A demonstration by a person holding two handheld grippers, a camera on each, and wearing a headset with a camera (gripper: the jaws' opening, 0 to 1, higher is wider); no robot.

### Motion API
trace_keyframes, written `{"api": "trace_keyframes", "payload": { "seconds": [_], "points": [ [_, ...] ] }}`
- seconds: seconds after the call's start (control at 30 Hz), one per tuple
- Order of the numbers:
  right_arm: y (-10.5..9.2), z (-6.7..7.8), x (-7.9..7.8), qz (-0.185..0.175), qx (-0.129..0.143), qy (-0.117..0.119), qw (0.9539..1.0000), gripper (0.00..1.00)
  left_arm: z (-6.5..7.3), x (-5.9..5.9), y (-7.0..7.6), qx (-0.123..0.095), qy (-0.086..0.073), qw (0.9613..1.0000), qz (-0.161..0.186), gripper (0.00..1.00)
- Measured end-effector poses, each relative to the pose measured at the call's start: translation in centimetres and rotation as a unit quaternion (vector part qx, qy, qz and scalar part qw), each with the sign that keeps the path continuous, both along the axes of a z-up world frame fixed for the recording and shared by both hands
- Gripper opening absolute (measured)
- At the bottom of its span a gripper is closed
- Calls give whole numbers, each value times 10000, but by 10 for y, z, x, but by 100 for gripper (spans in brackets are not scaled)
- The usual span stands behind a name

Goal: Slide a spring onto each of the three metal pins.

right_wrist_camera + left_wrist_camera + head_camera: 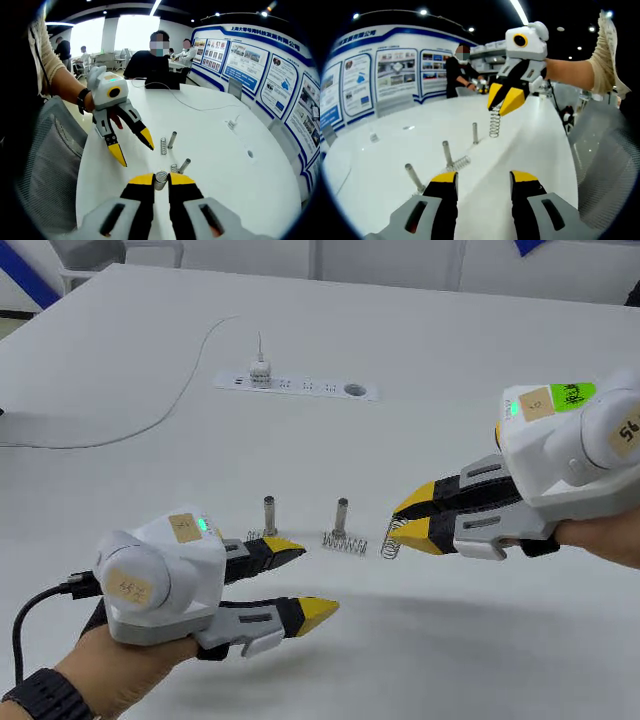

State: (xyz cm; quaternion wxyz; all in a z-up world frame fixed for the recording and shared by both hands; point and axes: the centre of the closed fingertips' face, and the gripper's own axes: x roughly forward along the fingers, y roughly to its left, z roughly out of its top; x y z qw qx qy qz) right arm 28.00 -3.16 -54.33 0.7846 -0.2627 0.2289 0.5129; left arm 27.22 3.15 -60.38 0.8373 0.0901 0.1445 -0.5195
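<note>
My right gripper (pixel 398 522) is shut on a small coil spring (pixel 390 541), which hangs from its yellow tips just above the white table; the same spring (pixel 160 179) sits pinched between the jaws in the right gripper view. Two upright metal pins (pixel 270 515) (pixel 341 517) stand left of it. The left gripper view shows three pins in a row (pixel 413 176) (pixel 448 152) (pixel 475 133). A loose spring (pixel 345 542) lies by the middle pin, another (pixel 254 535) by the left pin. My left gripper (pixel 315 580) is open, low and just in front of the left pin.
A white power strip (pixel 296 386) with a plugged-in adapter and a cable lies farther back on the table (pixel 450 640). People sit and stand beyond the table's far edge in the gripper views.
</note>
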Motion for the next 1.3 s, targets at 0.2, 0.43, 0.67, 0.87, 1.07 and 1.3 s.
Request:
{"api": "trace_keyframes", "payload": {
  "seconds": [0.2, 0.43, 0.67, 0.87, 1.07, 1.3],
  "points": [
    [-14, 10, 11, -211, 31, -119, 9997, 11, 1, 6, 13, 1, 5, 9998, 195, 46],
    [-32, 18, 26, -492, 22, -257, 9985, 11, 1, 12, 26, -5, 9, 9991, 426, 50],
    [-45, 20, 43, -733, 21, -326, 9968, 11, 1, 16, 35, -6, 11, 9984, 563, 52],
    [-50, 15, 54, -861, -83, -303, 9958, 11, 1, 18, 39, -8, 20, 9981, 622, 53],
    [-58, 9, 64, -1003, -129, -247, 9946, 11, 0, 16, 42, 11, 34, 9980, 633, 53],
    [-65, -1, 72, -1101, -240, -157, 9935, 11, 0, 18, 46, -1, 47, 9975, 710, 53]
  ]
}}
